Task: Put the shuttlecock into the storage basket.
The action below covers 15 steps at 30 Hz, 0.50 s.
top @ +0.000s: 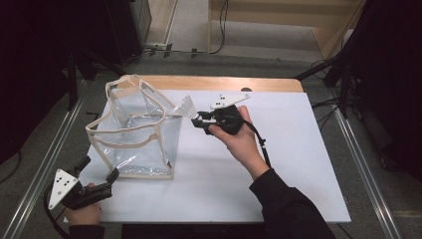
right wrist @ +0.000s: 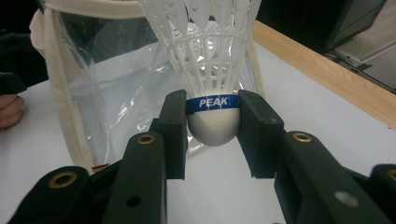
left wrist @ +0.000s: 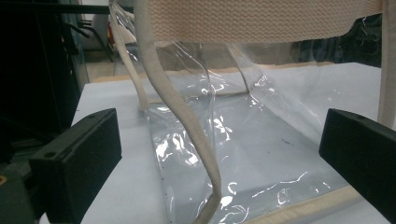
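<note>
In the right gripper view the top edge cuts off the shuttlecock (right wrist: pixel 212 70) skirt, so its rim is out of sight, and the pads cover both flanks of its cork. The bag (right wrist: pixel 116 84) there is cropped at the top too, its base behind the jaws. A hand (right wrist: pixel 10 109) at the left edge shows as fingertips and no more. In the left gripper view the bag (left wrist: pixel 243 140) runs past the top and bottom edges; its band (left wrist: pixel 252 18) is cut off above (very close to the lens). In the high view the shuttlecock (top: pixel 186 105) is too small to read its print.
</note>
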Motion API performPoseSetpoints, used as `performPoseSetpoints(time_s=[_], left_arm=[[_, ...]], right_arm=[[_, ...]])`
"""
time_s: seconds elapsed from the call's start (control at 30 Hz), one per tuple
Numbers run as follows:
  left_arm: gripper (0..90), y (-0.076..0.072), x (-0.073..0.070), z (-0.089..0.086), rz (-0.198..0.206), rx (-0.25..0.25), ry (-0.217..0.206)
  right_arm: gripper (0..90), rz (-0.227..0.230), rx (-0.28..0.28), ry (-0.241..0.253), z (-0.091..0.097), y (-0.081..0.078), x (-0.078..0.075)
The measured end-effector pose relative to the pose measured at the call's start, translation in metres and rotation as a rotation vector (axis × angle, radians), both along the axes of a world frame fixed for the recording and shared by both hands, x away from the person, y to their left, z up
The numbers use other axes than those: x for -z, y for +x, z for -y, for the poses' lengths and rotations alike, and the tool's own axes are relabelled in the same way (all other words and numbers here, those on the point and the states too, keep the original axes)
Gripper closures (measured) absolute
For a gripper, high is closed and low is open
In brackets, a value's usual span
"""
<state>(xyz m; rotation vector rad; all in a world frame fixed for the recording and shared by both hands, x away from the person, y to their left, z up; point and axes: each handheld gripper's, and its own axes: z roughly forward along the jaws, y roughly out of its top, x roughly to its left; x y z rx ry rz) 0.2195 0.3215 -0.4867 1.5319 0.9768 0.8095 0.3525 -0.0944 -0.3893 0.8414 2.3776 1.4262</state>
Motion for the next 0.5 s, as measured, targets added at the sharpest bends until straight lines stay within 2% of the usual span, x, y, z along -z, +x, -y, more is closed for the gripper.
performPoseSetpoints(time_s=[0.5], left_arm=[[0.0,0.0,0.0,0.0,0.0,0.0,-0.001]], right_arm=[[62.2,0.025,-0.018,0.006,-0.01,-0.002,-0.018]])
